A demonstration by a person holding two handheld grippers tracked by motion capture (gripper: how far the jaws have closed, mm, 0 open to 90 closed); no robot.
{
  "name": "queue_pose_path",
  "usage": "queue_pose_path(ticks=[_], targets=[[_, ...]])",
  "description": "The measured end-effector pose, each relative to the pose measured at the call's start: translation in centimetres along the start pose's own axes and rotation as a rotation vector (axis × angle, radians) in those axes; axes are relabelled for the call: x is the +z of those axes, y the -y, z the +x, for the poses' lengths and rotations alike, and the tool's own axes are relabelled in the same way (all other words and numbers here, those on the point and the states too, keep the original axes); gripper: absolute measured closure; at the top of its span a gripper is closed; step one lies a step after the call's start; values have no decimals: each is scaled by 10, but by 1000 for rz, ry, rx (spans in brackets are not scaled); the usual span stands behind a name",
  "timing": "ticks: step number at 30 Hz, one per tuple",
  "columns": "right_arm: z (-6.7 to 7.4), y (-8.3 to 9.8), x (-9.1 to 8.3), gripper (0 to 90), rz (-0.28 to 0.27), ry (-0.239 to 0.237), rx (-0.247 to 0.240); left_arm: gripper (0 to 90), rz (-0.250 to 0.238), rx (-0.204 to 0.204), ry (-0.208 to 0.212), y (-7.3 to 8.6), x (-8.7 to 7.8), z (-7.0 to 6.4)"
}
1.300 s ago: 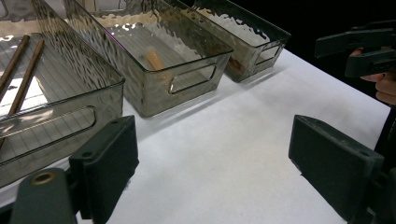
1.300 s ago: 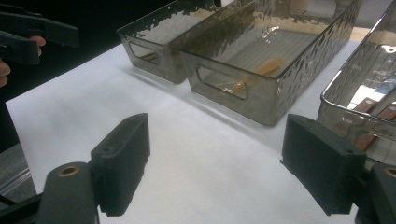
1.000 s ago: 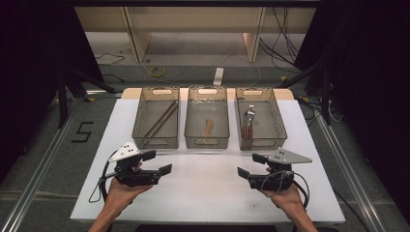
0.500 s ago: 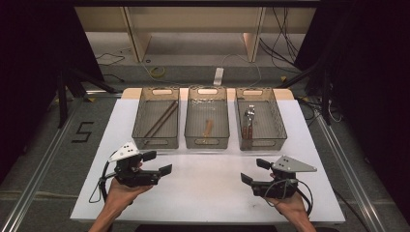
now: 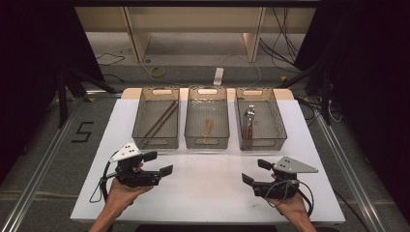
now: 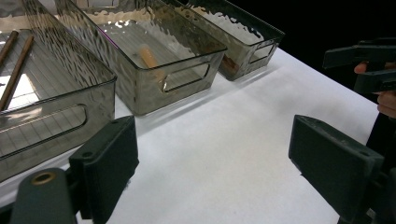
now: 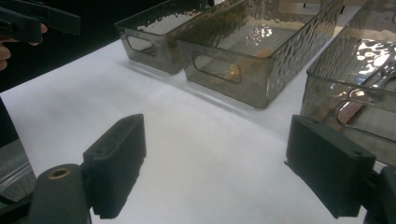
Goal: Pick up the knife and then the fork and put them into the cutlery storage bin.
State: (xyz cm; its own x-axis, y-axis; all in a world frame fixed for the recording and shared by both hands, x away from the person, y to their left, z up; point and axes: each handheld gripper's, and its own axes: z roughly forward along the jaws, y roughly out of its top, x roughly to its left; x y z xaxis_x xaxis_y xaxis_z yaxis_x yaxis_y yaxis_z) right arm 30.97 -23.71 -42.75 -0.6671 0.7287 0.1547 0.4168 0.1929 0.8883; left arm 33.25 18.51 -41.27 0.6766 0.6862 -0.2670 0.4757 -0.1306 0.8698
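Three smoked, see-through bins stand side by side in a row across the far half of my white counter [image 5: 203, 193], each with a cut-out handle in its end wall. The left bin [image 5: 157, 118] holds two dark chopsticks [image 5: 161, 119] lying slantwise together. The middle bin [image 5: 207, 117] holds one short wooden piece [image 5: 208, 128], pale tan; I cannot tell what it is. The right bin [image 5: 258, 118] holds a few pieces of metal cutlery with brown handles [image 5: 248, 123], bunched so I cannot count them surely.

Two grippers sit near my edge of the counter, well apart from each other and short of the bins. My left gripper [image 5: 159, 163] is held in the left hand [image 5: 123, 191] in front of the left bin, its fingers spread wide with nothing between them; in the left gripper view bare white counter shows between the two black fingers [image 6: 105, 163]. My right gripper [image 5: 255, 172] is held in the right hand [image 5: 290, 205] in front of the right bin, its fingers [image 7: 116, 161] likewise parted and empty. The two grippers point inward, toward each other.
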Motion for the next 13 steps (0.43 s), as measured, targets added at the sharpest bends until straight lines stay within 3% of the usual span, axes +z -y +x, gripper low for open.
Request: queue_pose_path(ticks=[13], targets=[[-1, 0, 0, 206, -3, 2, 1, 150, 3, 1, -1, 0, 0, 0]])
